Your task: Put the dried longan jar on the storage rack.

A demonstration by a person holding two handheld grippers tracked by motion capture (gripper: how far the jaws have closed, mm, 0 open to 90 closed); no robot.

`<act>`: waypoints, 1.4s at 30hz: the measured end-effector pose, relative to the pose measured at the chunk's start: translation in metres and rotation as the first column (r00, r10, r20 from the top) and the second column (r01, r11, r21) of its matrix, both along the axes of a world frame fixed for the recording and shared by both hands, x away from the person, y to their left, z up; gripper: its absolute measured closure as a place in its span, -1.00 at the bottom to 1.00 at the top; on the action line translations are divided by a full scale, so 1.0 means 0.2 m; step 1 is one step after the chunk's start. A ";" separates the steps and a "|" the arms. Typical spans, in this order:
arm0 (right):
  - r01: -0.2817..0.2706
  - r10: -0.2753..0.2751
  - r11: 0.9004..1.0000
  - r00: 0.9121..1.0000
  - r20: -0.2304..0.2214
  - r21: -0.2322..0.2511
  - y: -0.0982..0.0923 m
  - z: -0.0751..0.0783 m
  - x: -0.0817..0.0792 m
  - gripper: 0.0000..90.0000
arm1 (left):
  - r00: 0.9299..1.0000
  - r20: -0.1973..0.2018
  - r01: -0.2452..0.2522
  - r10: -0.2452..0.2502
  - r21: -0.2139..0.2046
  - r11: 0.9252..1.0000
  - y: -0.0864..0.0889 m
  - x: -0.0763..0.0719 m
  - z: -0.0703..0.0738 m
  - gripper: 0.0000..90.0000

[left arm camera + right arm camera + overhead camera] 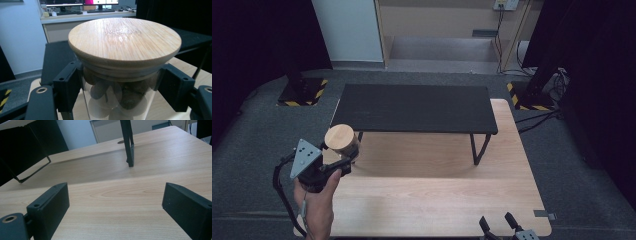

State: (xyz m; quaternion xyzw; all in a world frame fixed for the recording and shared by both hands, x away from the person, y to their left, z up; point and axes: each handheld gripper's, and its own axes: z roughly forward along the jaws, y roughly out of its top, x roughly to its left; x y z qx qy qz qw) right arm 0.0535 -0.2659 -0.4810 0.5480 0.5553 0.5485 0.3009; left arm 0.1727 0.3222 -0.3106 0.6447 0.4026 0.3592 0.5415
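Surface: light wooden table [437, 195], ringed by grey carpet, with a black shelf riser [414, 107] stood across its 12 o'clock half.
Jar: a glass jar [343, 142] with a bamboo lid [124, 37] (dark rounded pieces are seen inside) is held up at the table's 9 o'clock edge, just before the riser's left end.
Left gripper [339, 159]: clamped on the jar's glass wall below the lid.
Right gripper [501, 223]: at 5 o'clock, jaws spread wide, nothing between them.
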 end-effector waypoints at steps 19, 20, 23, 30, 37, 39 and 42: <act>0.033 -0.033 0.999 0.999 0.015 0.001 -0.03 0.02 -0.01 -0.83 | 0.999 0.021 -0.040 0.040 0.042 0.998 -0.06 0.38 0.24 -0.46; 0.035 -0.035 0.999 0.999 0.016 0.001 -0.03 0.02 -0.01 -0.83 | 0.999 0.021 -0.040 0.040 0.042 0.998 -0.06 0.38 0.24 -0.46; 0.042 -0.042 0.999 0.999 0.015 0.000 -0.04 0.02 -0.01 -0.83 | 0.999 0.002 -0.044 0.044 0.047 0.998 -0.07 0.45 0.23 -0.46; 0.058 -0.058 0.998 0.998 0.007 0.002 -0.05 0.02 -0.02 -0.83 | 0.997 -0.037 -0.068 0.070 0.060 0.996 -0.09 0.60 0.18 -0.46; 0.070 -0.070 0.998 0.998 0.000 -0.001 -0.05 0.01 -0.02 -0.83 | 0.994 -0.065 -0.084 0.088 0.064 0.994 -0.10 0.68 0.14 -0.46; 0.072 -0.072 0.997 0.997 -0.003 -0.001 -0.05 0.01 -0.02 -0.83 | 0.994 -0.069 -0.084 0.087 0.051 0.995 -0.09 0.69 0.12 -0.46; 0.071 -0.071 0.997 0.997 -0.006 -0.003 -0.05 0.01 -0.02 -0.83 | 0.992 -0.088 -0.087 0.091 0.043 0.995 -0.08 0.70 0.10 -0.46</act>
